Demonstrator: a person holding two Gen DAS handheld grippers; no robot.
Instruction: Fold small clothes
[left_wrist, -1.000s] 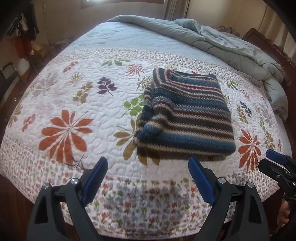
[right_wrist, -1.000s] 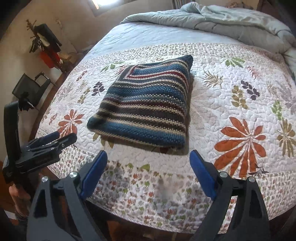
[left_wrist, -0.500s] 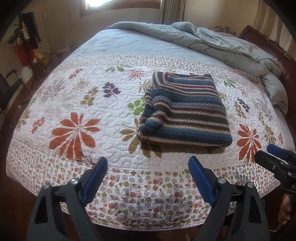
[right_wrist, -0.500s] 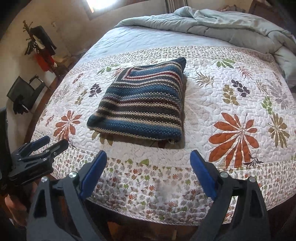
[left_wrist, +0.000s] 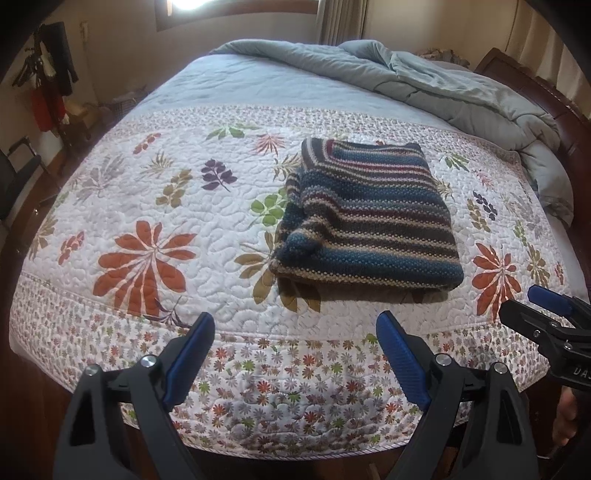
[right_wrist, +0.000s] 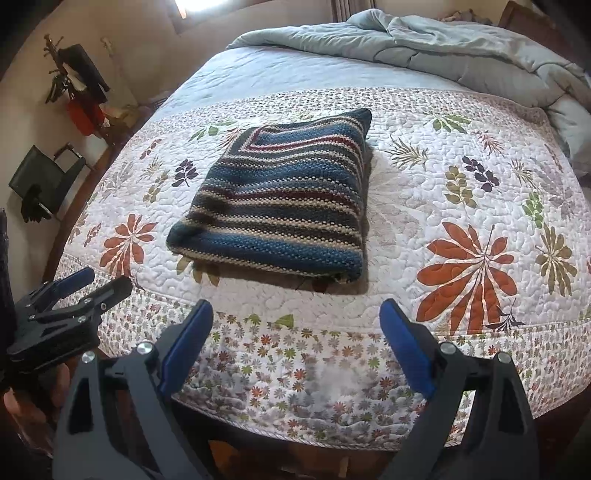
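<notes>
1. Since a second ago both grippers have pulled back from the bed: the folded striped sweater (left_wrist: 365, 218) sits farther beyond the fingers and more of the quilt's (left_wrist: 155, 177) flowered border shows beneath them.
2. Left wrist view: the left gripper (left_wrist: 295, 332) is held level over the foot edge of the bed, its fingers spread wide and empty. The sweater lies flat on the quilt ahead of them, slightly nearer the right finger, well apart from both. The right gripper (left_wrist: 532, 306) enters past the right finger, its blue-padded tips parted and holding nothing.
3. Right wrist view: the right gripper (right_wrist: 295, 321) points at the bed, fingers released and wide. The sweater (right_wrist: 280, 199) lies ahead, slightly toward the left finger. Past that finger the left gripper (right_wrist: 99, 280) shows, tips apart, a hand (right_wrist: 33, 398) beneath it.
4. A grey comforter (right_wrist: 443, 44) is bunched beyond the sweater.
</notes>
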